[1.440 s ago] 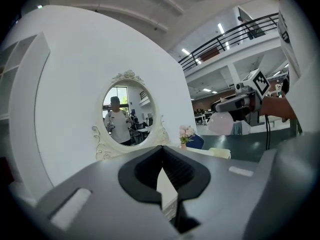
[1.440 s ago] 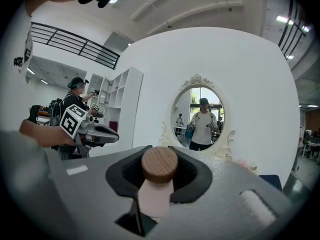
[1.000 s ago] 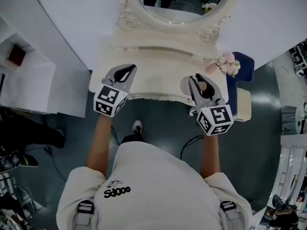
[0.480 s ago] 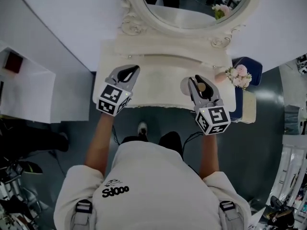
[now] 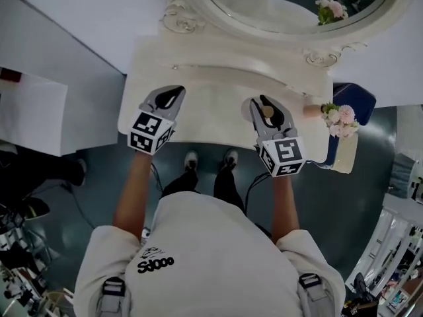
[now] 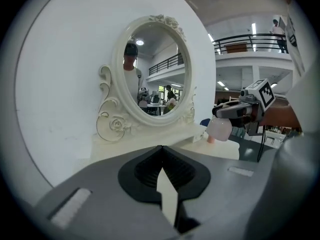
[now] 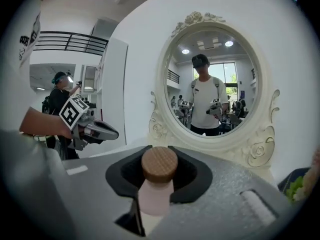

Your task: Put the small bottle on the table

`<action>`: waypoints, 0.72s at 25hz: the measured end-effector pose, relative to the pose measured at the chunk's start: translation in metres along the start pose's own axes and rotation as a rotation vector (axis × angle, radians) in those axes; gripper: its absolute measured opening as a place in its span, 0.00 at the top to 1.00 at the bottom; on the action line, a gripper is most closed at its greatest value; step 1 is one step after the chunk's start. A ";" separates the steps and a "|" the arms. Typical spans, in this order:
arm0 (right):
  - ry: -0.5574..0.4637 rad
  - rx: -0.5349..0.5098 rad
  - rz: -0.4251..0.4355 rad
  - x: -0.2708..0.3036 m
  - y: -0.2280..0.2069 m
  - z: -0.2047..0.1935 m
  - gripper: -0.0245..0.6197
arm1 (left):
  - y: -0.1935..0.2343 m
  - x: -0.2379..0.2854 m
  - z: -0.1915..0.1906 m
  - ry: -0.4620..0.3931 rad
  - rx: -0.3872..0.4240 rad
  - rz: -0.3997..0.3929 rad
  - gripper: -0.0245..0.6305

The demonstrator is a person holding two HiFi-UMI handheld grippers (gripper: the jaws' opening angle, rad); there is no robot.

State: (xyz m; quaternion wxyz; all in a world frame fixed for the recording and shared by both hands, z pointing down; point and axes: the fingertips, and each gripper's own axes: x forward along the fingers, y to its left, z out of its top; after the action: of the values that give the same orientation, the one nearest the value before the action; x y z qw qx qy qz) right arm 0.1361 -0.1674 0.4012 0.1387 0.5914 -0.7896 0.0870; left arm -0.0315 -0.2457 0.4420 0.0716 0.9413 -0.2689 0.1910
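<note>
Right gripper [image 5: 266,105] pinches the small bottle [image 7: 157,194] below its cap, over the table [image 5: 211,101], front-right of the mirror [image 5: 284,5]. The bottle's base is possibly not touching down. Left gripper [image 5: 173,96]: jaws pressed together, empty, front-left of the mirror.

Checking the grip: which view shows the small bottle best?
Right gripper view: the small bottle, pink with brown cap, sits between the right gripper's jaws close up. Left gripper view shows it small, side-on; head view, only its cap.
</note>
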 end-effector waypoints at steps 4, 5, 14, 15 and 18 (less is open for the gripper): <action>0.037 -0.007 0.059 0.031 -0.013 -0.025 0.81 | 0.003 0.019 -0.017 0.031 -0.029 0.035 0.93; 0.046 -0.006 0.073 0.039 -0.015 -0.031 0.81 | 0.004 0.022 -0.021 0.039 -0.037 0.045 0.93; 0.123 -0.018 0.175 0.098 -0.034 -0.083 0.81 | 0.007 0.043 -0.063 0.123 -0.137 0.139 0.93; 0.131 -0.023 0.183 0.102 -0.036 -0.088 0.81 | 0.006 0.046 -0.066 0.132 -0.143 0.143 0.93; 0.155 -0.038 0.204 0.116 -0.042 -0.104 0.81 | 0.003 0.052 -0.074 0.150 -0.160 0.154 0.93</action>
State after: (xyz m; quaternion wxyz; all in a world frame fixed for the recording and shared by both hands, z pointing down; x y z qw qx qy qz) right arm 0.1577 -0.2539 0.5355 0.2007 0.4967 -0.8342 0.1310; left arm -0.0159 -0.2556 0.5303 0.1514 0.8922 -0.3488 0.2436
